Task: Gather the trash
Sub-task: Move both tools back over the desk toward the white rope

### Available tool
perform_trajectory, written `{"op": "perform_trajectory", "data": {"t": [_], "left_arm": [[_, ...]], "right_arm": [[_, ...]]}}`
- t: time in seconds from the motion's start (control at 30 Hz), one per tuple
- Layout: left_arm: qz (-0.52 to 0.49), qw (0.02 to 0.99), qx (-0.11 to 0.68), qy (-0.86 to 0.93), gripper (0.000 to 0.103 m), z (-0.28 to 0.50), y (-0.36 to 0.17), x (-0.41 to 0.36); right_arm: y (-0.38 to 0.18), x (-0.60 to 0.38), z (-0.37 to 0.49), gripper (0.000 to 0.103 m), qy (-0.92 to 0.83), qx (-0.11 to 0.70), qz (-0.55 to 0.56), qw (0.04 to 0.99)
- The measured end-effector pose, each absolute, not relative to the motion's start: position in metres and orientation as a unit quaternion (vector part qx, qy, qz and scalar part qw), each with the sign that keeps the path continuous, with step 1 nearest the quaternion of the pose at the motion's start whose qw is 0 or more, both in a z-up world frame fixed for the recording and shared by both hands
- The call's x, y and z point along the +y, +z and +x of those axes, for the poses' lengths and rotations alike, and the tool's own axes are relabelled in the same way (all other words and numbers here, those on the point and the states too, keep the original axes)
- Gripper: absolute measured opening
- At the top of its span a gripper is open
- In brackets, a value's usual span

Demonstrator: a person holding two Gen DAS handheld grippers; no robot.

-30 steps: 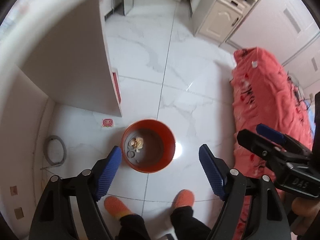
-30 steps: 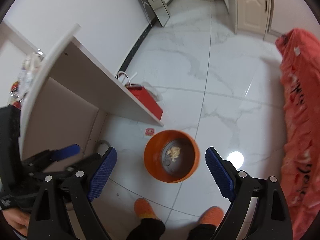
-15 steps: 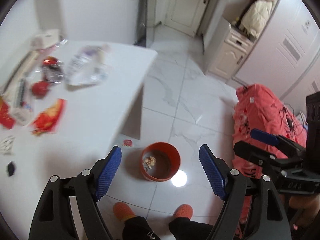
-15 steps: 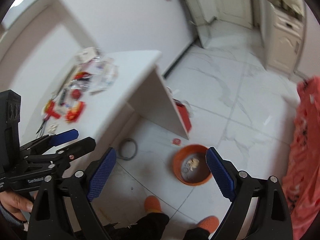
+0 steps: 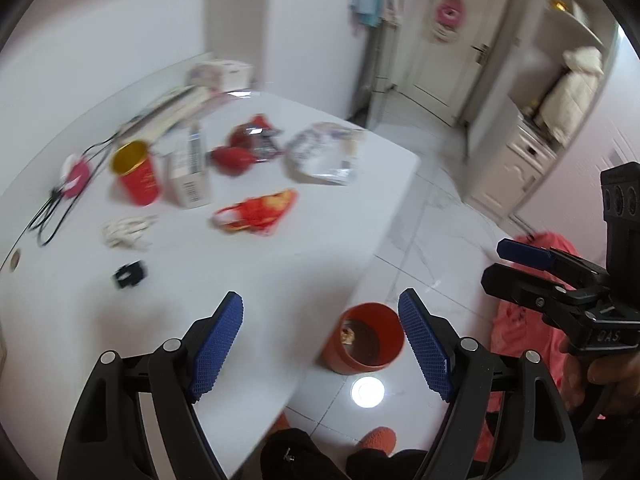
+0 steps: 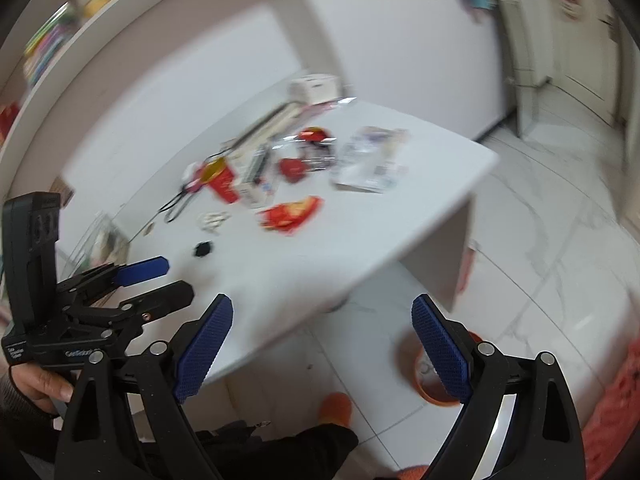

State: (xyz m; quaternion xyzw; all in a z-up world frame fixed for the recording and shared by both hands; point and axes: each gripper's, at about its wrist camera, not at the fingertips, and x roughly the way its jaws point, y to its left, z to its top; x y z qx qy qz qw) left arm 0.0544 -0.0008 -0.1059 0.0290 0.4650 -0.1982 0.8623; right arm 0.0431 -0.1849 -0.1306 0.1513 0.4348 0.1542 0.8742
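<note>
Left gripper (image 5: 320,344): blue-padded jaws stand wide apart with nothing between them, poised over the near edge of the white table (image 5: 248,280).
Right gripper (image 6: 322,346): jaws spread just as wide — empty too, above the table's corner and the floor.
Trash on the table: a crumpled red-and-yellow snack wrapper (image 5: 256,212) lies nearest, mid-table; a crinkled clear plastic bag (image 5: 324,154) sits beyond it near the far edge; a red paper cup with a gold inside (image 5: 136,176) stands upright to the left.
Bin: the round orange plastic bucket (image 5: 364,340) stands on the tiled floor just off the table's corner, scraps already inside.
Step in hand, as I judge it: reaching for the next piece.
Doing it well: go for the wrapper first — bring the pads down either side of a raised fold, not flat foil.
</note>
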Motion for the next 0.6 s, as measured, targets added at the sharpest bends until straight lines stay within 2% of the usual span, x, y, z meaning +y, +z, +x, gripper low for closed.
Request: {"op": "perform_trajectory", "data": {"t": [0.6], "left_arm": [[-0.007,0.864,0.493,-0.101,0.08,0.136,-0.137,0.125]], "right_arm": [[-0.16,-0.082,0.153,0.09,0.203,0.466,0.106,0.854]]}}
